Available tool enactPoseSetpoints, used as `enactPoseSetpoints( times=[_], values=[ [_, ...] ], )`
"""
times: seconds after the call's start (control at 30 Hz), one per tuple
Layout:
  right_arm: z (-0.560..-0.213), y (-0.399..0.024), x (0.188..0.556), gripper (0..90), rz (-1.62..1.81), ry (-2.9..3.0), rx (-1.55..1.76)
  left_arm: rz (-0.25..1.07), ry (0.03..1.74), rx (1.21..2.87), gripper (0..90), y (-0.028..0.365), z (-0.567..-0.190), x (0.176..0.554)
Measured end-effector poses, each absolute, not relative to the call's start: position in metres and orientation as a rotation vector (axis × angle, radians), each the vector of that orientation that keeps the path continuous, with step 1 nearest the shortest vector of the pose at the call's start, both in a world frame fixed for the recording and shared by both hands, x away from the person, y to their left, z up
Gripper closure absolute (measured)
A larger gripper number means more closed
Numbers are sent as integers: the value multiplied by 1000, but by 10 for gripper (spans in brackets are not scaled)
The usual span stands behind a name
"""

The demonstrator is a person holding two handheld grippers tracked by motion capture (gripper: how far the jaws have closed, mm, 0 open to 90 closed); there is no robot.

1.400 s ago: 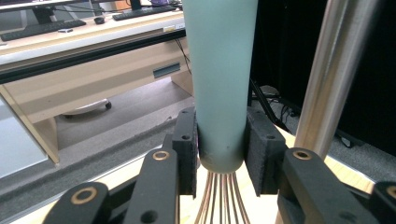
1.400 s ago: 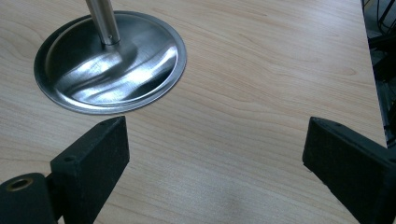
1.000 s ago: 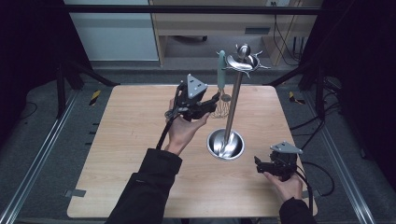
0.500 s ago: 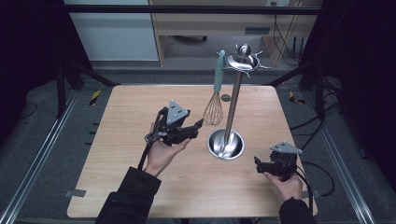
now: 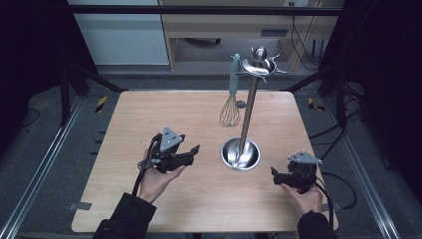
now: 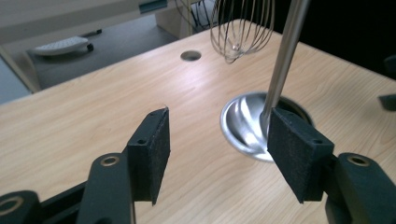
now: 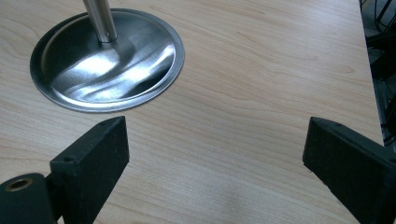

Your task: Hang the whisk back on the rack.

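Note:
A steel utensil stand [image 5: 249, 107] with a round base [image 5: 241, 154] rises at the table's middle right. A whisk [image 5: 230, 102] with a teal handle hangs from one of its top hooks; its wire head [image 6: 242, 25] dangles above the table in the left gripper view. My left gripper [image 5: 193, 152] hovers left of the base, jaws open and just widened, nothing between them. In its own view the pole [image 6: 285, 60] and base [image 6: 246, 125] lie ahead of the gripper [image 6: 219, 140]. My right gripper [image 5: 273, 174] rests open near the front right, with the base [image 7: 107, 58] ahead of the gripper [image 7: 215, 154].
The wooden table [image 5: 149, 119] has a small round hole [image 5: 241, 104] behind the whisk. Metal frame rails run along both sides, and cables trail off the right edge. A cabinet stands beyond the far edge.
My left gripper has pulled away from the whisk, moving left, toward me and down, with its jaws spreading. The whisk stays hanging on the stand. The right gripper has kept still.

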State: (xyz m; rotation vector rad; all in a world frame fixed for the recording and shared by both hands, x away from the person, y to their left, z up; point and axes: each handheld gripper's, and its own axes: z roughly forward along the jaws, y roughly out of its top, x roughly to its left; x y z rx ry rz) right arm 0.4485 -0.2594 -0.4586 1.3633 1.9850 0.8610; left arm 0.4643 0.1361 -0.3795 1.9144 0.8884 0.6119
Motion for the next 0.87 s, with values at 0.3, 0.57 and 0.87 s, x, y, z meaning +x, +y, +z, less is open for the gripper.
enactPoseSetpoints(
  times=[0.3, 0.57, 0.87],
  values=[
    [-459, -263, 449, 73, 850, 1979, 1372, 595, 976, 1950, 334, 170, -410, 464],
    [-463, -269, 450, 71, 826, 1980, 1403, 611, 1084, 1966, 297, 209, -442, 462],
    [-471, -275, 453, 71, 783, 2003, 1425, 628, 1159, 1979, 281, 245, -461, 456]
  ],
)
